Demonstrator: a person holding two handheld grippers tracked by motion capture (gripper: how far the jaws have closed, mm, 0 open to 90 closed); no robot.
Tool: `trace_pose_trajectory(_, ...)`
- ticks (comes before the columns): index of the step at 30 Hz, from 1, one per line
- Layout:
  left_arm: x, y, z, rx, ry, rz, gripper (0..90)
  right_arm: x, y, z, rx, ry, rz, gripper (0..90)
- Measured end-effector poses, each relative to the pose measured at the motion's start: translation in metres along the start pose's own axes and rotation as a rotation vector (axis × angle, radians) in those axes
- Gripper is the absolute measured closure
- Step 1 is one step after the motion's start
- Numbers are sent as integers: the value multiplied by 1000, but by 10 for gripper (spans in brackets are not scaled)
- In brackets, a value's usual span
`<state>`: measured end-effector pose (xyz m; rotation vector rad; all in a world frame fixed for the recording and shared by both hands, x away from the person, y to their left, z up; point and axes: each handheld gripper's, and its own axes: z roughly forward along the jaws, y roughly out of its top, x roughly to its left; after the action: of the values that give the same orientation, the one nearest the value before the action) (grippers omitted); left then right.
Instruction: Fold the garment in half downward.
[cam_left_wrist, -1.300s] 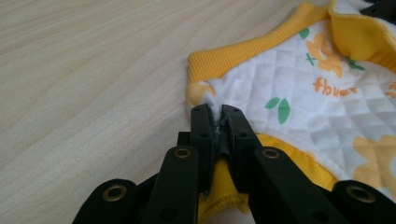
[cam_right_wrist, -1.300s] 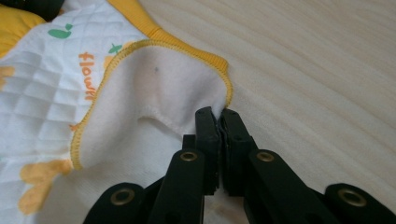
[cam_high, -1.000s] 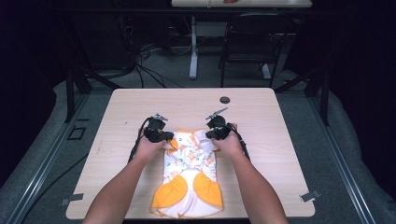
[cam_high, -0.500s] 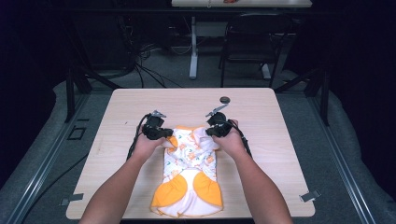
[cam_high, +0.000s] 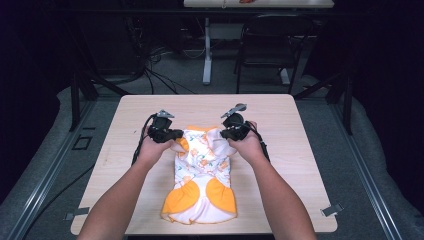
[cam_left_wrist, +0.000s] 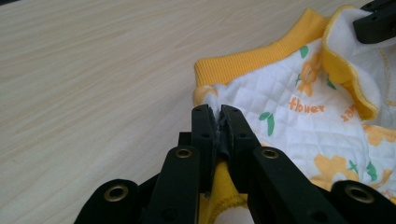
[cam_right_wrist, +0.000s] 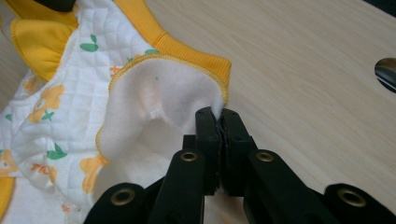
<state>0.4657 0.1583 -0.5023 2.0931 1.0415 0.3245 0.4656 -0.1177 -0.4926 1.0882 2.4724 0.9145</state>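
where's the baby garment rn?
In the high view the baby garment lies at the table's near middle, its far end pinched between the left gripper and right gripper, with its orange-patched end toward the near edge.

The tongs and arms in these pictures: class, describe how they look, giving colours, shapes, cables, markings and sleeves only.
Each pair of tongs, left and right, is matt black, with two flat, straight jaws hinged on angular links fixed by brass-coloured rivets. A grey three-cornered plate sits on top of each. A black cable trails from the left pair. No markings are legible. Both forearms are bare, with no sleeves in the high view.
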Motion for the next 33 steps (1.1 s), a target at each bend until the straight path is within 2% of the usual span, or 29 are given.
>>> trace_pose_trajectory(17, -1, 26, -25, -51, 27, 50, 848, 1, 26, -29, -68, -45, -45, 872)
trace_pose_trajectory(22, -2, 35, -34, -82, 40, 68, 848, 1, 35, -39, -97, -64, -63, 872)
trace_pose_trajectory(27, -3, 39, -37, -104, 49, 75, 848, 1, 37, -43, -110, -70, -65, 872)
trace_pose_trajectory(33, -5, 40, -39, -100, 51, 91, 847, 3, 35, -44, -109, -77, -77, 871)
